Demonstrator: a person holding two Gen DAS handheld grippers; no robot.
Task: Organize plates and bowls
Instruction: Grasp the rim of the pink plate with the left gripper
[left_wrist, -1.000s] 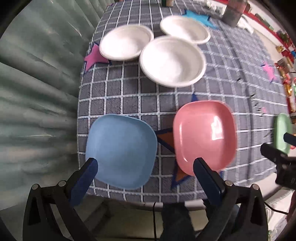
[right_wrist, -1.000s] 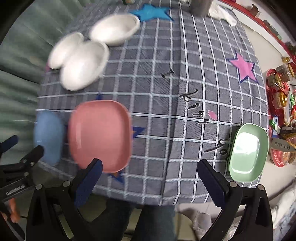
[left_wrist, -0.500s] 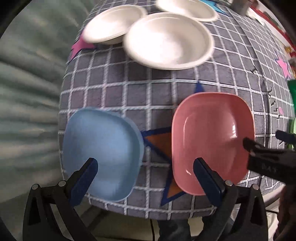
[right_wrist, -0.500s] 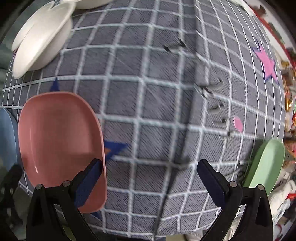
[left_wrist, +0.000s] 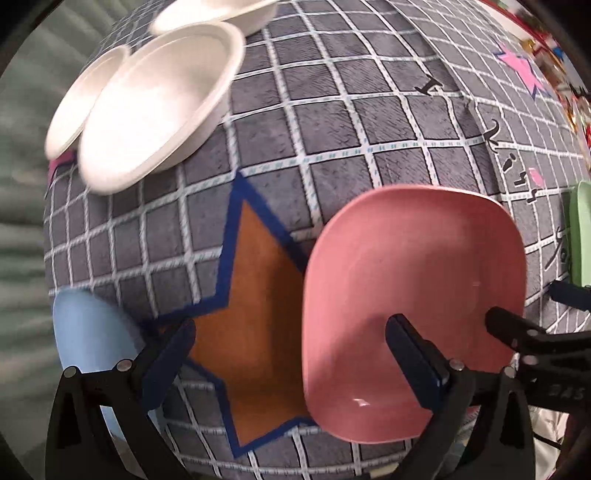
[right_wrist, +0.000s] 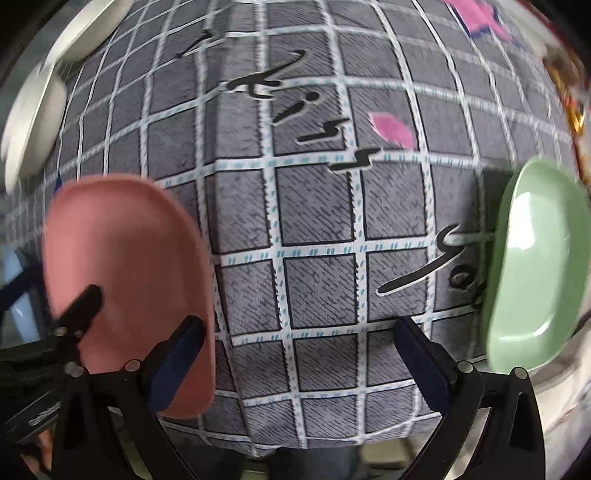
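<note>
A pink square plate (left_wrist: 410, 310) lies near the table's front edge, with a blue plate (left_wrist: 85, 339) to its left and a green plate (left_wrist: 580, 229) at the far right. Three white bowls (left_wrist: 159, 110) sit at the back left. My left gripper (left_wrist: 290, 343) is open and low over the cloth, its right finger above the pink plate's near part. My right gripper (right_wrist: 295, 332) is open between the pink plate (right_wrist: 125, 273) and the green plate (right_wrist: 535, 266), its left finger over the pink plate's right rim. Neither holds anything.
The table wears a grey checked cloth (left_wrist: 332, 129) with an orange star (left_wrist: 255, 314) between the blue and pink plates and a pink star (left_wrist: 521, 70) at the back right. Black lettering (right_wrist: 325, 136) runs across the cloth. Red boxes crowd the far right edge.
Both grippers have come down and forward, close to the table. The left one shifted right from the blue plate toward the pink plate. Both stay open.
</note>
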